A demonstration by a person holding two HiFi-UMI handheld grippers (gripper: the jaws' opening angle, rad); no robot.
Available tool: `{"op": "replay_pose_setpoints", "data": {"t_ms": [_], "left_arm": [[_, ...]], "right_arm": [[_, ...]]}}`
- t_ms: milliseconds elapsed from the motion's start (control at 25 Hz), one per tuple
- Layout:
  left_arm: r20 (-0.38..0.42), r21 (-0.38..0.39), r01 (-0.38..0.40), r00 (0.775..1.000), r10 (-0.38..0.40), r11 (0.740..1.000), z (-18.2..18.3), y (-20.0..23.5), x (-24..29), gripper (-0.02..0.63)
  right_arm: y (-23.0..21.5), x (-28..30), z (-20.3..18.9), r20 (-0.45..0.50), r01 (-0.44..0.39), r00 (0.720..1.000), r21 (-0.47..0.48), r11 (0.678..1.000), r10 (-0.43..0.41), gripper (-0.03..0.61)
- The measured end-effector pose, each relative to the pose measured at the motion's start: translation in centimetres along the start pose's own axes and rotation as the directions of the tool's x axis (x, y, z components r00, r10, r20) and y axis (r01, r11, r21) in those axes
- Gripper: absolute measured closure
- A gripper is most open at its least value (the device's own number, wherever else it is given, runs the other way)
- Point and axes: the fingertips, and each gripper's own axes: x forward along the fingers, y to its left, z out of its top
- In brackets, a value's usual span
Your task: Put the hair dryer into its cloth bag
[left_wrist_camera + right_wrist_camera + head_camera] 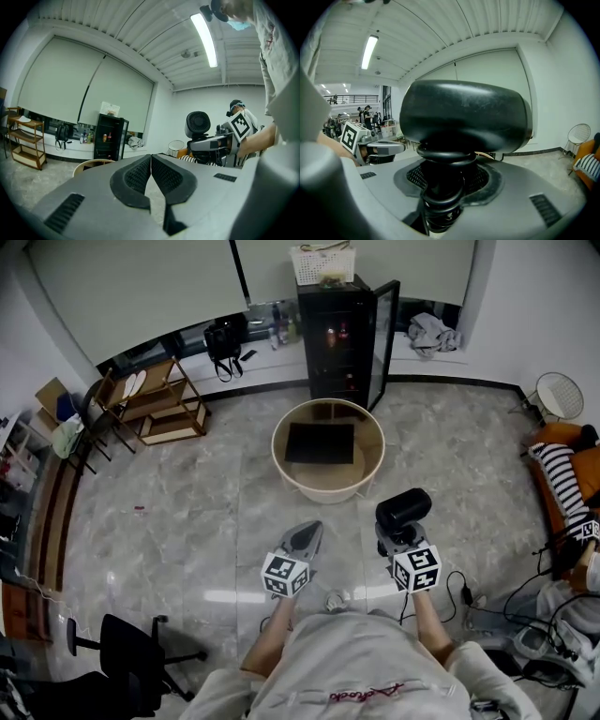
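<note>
While the right claw (444, 190) is clamping the cord-wrapped handle of the black plastic round-headed hair dryer (464, 115), the left claw (151, 174) is sitting pinched together, empty; beyond, a round pale wooden tub (281, 468) is standing on grey marbled floor tiles (187, 512) before an open black fridge (336, 343).

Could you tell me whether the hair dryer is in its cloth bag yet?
Out. The right gripper clamps the hair dryer by its handle, uncovered, short of the round table.
</note>
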Motion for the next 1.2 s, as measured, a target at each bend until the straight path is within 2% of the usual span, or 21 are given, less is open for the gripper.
{"op": "replay_pose_setpoints", "data": {"t_ms": [280, 440, 680, 1000, 1200], "left_arm": [[-0.021, -0.008, 0.041, 0.999, -0.041, 0.999, 0.6, 1.6, 3.8, 0.583], [-0.026, 0.005, 0.064, 0.998, -0.064, 0.998, 0.3, 1.0, 3.2, 0.583], [-0.026, 0.002, 0.066, 0.998, -0.066, 0.998, 0.7, 1.6, 3.7, 0.583], [-0.035, 0.004, 0.063, 0.997, -0.063, 0.998, -0.9, 3.0, 3.6, 0.583], [-0.049, 0.005, 0.057, 0.997, -0.057, 0.998, -1.2, 4.4, 5.7, 0.583]], "right_arm": [[-2.7, 2.7, 0.8, -0.007, 0.015, 1.0, 0.011, 1.0, -0.014, 0.382], [-1.8, 2.6, 0.2, -0.014, 0.025, 1.0, 0.017, 1.0, -0.024, 0.382], [-2.0, 3.3, 0.6, -0.015, 0.026, 1.0, 0.019, 0.999, -0.025, 0.382], [-1.2, 4.7, -0.9, -0.023, 0.022, 1.0, 0.023, 0.999, -0.022, 0.382], [-2.6, 6.7, -1.3, -0.028, 0.015, 1.0, 0.033, 0.999, -0.014, 0.382]]}}
